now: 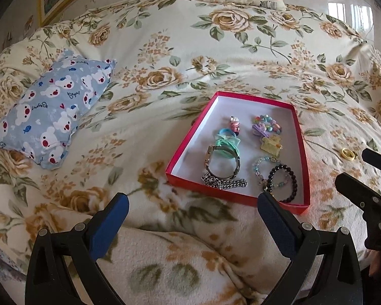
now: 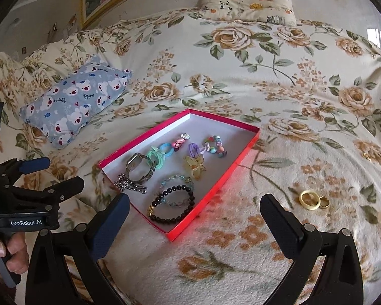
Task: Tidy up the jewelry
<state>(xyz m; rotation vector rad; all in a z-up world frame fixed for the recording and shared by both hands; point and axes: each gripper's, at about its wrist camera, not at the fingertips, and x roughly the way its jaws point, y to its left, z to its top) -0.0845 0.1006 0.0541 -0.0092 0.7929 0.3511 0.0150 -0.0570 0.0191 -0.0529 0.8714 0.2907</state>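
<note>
Under your tools the bed cover [image 2: 279, 81] is cream, printed with tan roses and grey-green leaves. The shallow box [image 2: 210, 200] you see is bright red-pink outside and white inside. In it, the beaded bracelet [image 2: 174, 204] is black with one gold bead, the chain [image 2: 129, 184] and the watch [image 2: 138, 169] are silver, and the hair ties [image 2: 160, 153] are mint green and light blue. The clip [image 2: 194, 165] is pale yellow. On the cover, your pale yellow ring [image 2: 309, 199] lies beside a gold ring [image 2: 324, 202]. The small pillow [image 2: 73, 106] is grey-blue with white bears and red hearts. The far pillow [image 2: 249, 3] is cream with pandas. Your left hand-held gripper [image 1: 192, 204] has blue pads on a black frame.
</note>
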